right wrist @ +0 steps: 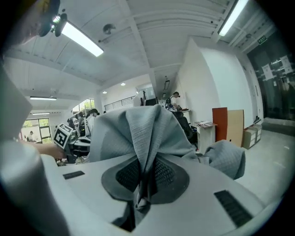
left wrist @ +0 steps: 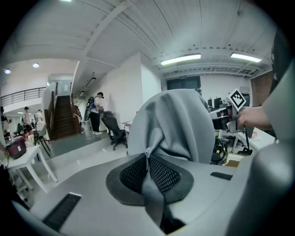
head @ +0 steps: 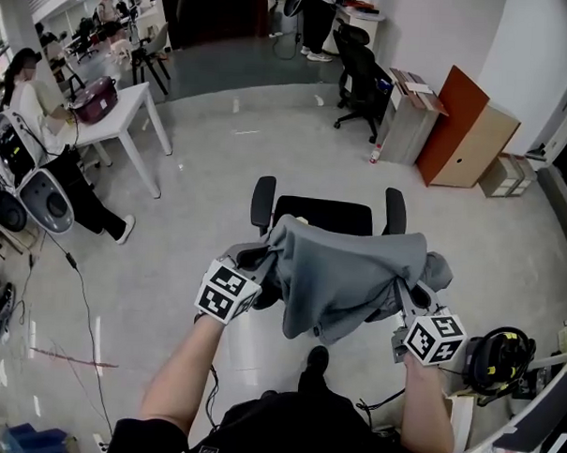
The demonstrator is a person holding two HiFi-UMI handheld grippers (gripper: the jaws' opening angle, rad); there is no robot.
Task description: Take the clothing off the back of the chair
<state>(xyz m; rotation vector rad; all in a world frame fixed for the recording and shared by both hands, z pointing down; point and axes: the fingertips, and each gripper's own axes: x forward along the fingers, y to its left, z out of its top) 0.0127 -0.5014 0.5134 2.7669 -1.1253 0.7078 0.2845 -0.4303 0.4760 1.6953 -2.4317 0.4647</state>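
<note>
A grey garment (head: 343,270) hangs draped over the back of a black office chair (head: 323,213) in the head view. My left gripper (head: 260,263) is shut on the garment's left edge, and grey cloth (left wrist: 177,124) is pinched between its black mesh pads (left wrist: 161,173). At the garment's right edge my right gripper (head: 402,296) is shut too, a fold of the cloth (right wrist: 143,133) squeezed between its pads (right wrist: 166,173). The chair's back is hidden under the cloth; only the seat and both armrests show.
A white table (head: 115,110) stands at the far left with a seated person (head: 26,97). Another black chair (head: 360,79), a cabinet (head: 410,118) and orange and wooden boards (head: 466,135) stand at the far right. Cables run on the floor at the left (head: 83,306).
</note>
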